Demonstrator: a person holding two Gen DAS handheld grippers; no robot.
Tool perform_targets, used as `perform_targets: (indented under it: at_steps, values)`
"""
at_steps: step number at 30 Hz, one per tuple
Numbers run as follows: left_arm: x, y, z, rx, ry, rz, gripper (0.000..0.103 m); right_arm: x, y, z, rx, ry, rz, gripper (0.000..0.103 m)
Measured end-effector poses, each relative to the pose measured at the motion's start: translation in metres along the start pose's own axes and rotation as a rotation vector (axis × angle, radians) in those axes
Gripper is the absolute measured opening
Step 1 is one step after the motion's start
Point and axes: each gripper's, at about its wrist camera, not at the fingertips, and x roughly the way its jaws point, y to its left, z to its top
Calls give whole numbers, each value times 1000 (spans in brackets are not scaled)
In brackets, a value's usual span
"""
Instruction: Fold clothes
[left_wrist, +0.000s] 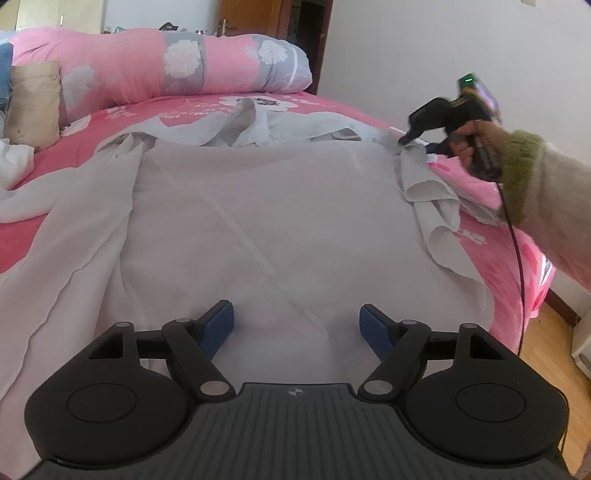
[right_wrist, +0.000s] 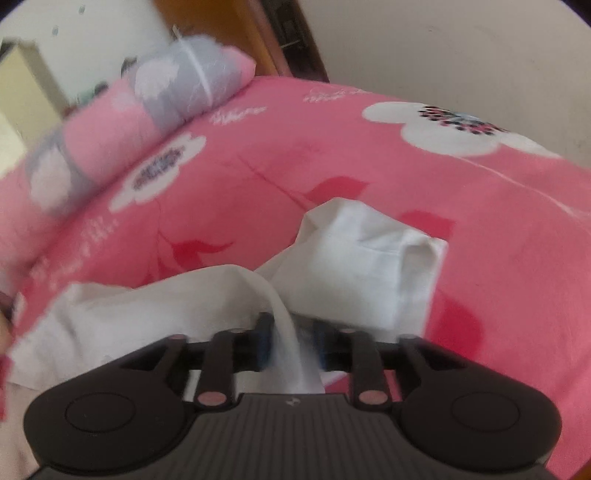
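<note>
Fingers of left gripper apart above white garment; right gripper part-closed around its sleeve.

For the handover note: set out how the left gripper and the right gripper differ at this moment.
The left gripper stands wide open with bare space between its blue pads; the right gripper stands narrower, with a strip of the thin white garment between its pads. The left hovers over the garment's flat middle; the right is at its bunched sleeve. Both are black with blue pads, angled down at the pink floral bedsheet.
</note>
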Motion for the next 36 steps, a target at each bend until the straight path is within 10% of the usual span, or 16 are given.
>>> perform_targets:
  at_steps: [11, 23, 27, 31, 36]
  values:
    - [-23, -32, 0, 73, -61, -135, 84, -162, -44, -73, 7, 28, 158, 69]
    - [10, -110, 17, 279, -55, -143, 96, -173, -37, -147, -67, -6, 42, 68]
    - [45, -122, 31, 343, -43, -59, 94, -145, -36, -150, -108, 9, 44, 41]
    - [76, -130, 36, 406, 19, -26, 64, -143, -41, -156, -158, -33, 37, 4]
    - [75, -134, 33, 416, -3, -40, 43, -177, -70, -143, -111, -152, 66, 4]
